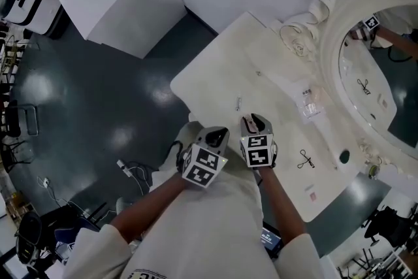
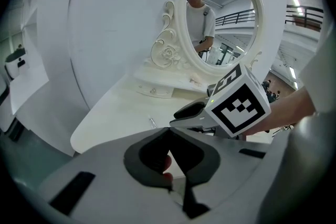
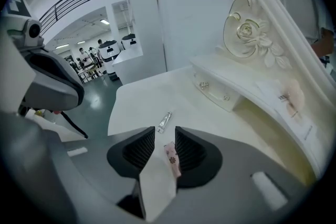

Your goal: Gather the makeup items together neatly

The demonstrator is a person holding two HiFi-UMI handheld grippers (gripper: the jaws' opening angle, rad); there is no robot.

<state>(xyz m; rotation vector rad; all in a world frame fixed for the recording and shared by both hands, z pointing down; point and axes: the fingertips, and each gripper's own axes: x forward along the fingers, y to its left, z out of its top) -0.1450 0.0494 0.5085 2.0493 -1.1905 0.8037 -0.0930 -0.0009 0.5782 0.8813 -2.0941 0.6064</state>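
A small flat packet, white with a pink flowered edge, is clamped in the right gripper between ribbed dark pads, over the near edge of a smooth cream dressing table. The left gripper beside it has its tips pressed together. Ahead lie a slim silvery tube, a clear sachet and a thin black clip, well apart, before a carved oval mirror; the floor is dark and glossy.
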